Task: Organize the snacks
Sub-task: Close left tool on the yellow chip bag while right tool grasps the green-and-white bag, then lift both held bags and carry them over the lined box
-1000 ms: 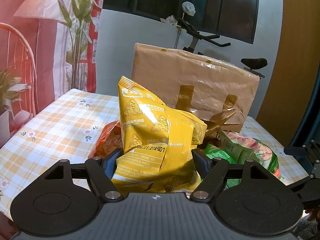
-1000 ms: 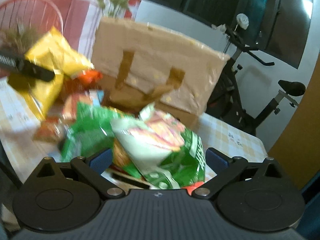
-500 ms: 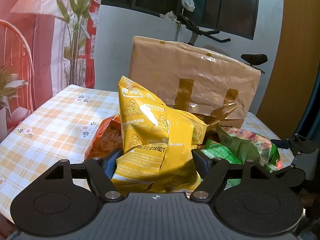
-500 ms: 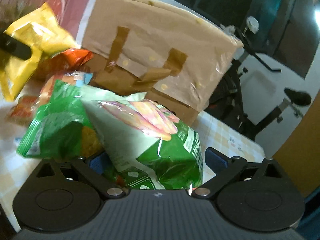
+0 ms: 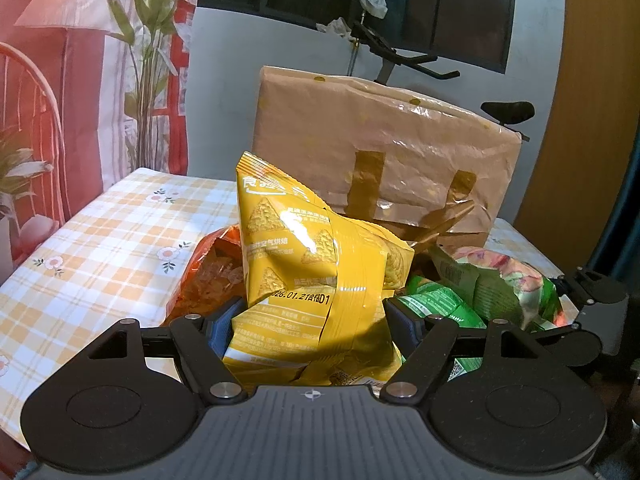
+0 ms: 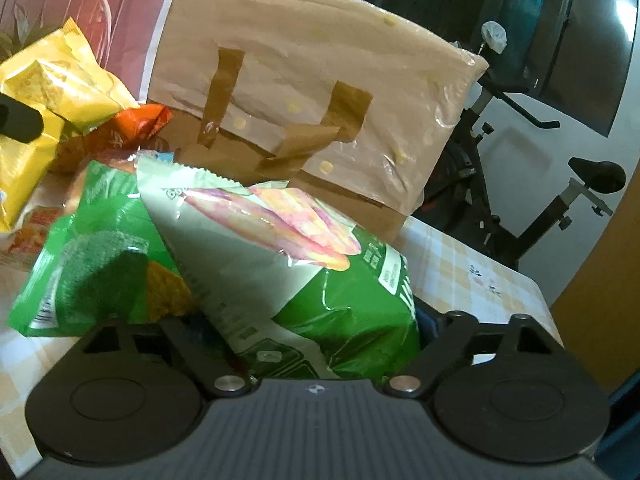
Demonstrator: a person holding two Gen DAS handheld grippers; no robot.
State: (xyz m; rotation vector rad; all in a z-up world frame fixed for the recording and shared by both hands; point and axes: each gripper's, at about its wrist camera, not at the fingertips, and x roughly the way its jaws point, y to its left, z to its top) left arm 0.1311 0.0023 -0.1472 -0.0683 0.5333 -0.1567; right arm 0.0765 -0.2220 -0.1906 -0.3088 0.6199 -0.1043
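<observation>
Checkered tablecloth (image 5: 120, 240) carries a brown paper bag (image 5: 384, 152) at 12 o'clock. Left gripper (image 5: 312, 320) clamps the yellow snack bag (image 5: 316, 276), hiding its fingertips; right gripper (image 6: 304, 332) pinches the green snack bag (image 6: 288, 264), fingers buried.

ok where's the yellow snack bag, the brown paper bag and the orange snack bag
yellow snack bag (image 5: 316, 276), left wrist view, middle of its front panel
brown paper bag (image 6: 320, 64), right wrist view, upper front face
orange snack bag (image 5: 212, 276), left wrist view, crumpled side left of the yellow one

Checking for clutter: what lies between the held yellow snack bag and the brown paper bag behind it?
In the right wrist view, an orange snack bag lies between the yellow snack bag and the brown paper bag.
</observation>
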